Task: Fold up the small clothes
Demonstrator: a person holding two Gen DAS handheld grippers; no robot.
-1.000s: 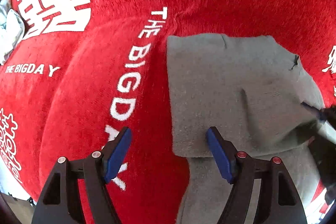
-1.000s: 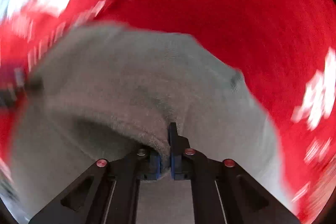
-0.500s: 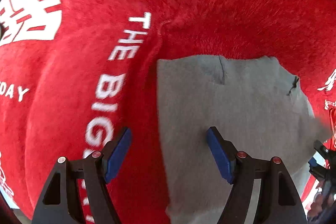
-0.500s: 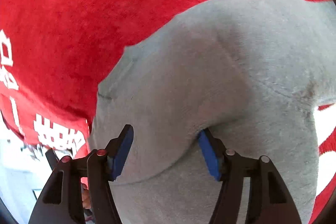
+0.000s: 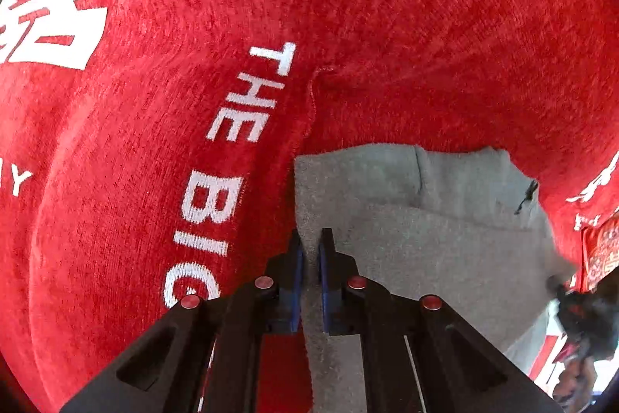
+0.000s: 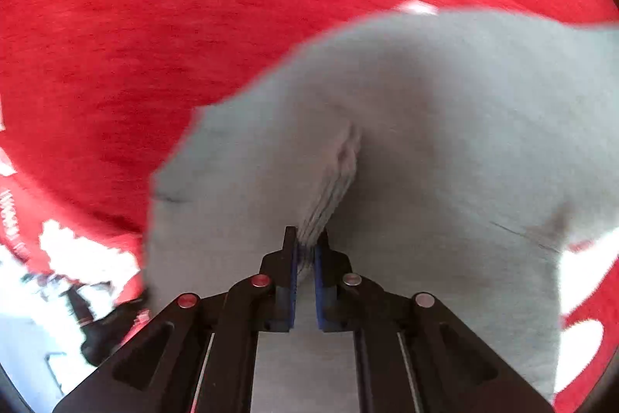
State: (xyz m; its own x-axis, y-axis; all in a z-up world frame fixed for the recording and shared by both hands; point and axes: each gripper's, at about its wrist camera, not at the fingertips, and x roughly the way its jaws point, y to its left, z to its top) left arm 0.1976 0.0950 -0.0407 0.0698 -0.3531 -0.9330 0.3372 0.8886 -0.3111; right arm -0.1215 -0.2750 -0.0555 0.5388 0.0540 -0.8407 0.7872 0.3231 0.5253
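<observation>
A small grey garment (image 5: 445, 242) lies partly folded on a red blanket (image 5: 348, 6). My left gripper (image 5: 309, 239) is shut on the garment's left edge, the cloth pinched between the blue pads. In the right wrist view the same grey garment (image 6: 445, 142) fills the centre and right. My right gripper (image 6: 306, 239) is shut on a bunched fold of it, with pleats rising from the jaws. The right gripper also shows in the left wrist view (image 5: 580, 312), dark and blurred at the garment's right side.
The red blanket (image 6: 154, 26) carries white lettering "THE BIG" (image 5: 232, 142) and large white characters (image 5: 50, 18). A seam ridge (image 5: 313, 95) runs through it just beyond the garment. A bright floor area (image 6: 23, 316) lies past the blanket's edge at lower left.
Both grippers went from open to shut on the grey garment: the left on its left edge, the right on a bunched fold. The right view is blurred by motion.
</observation>
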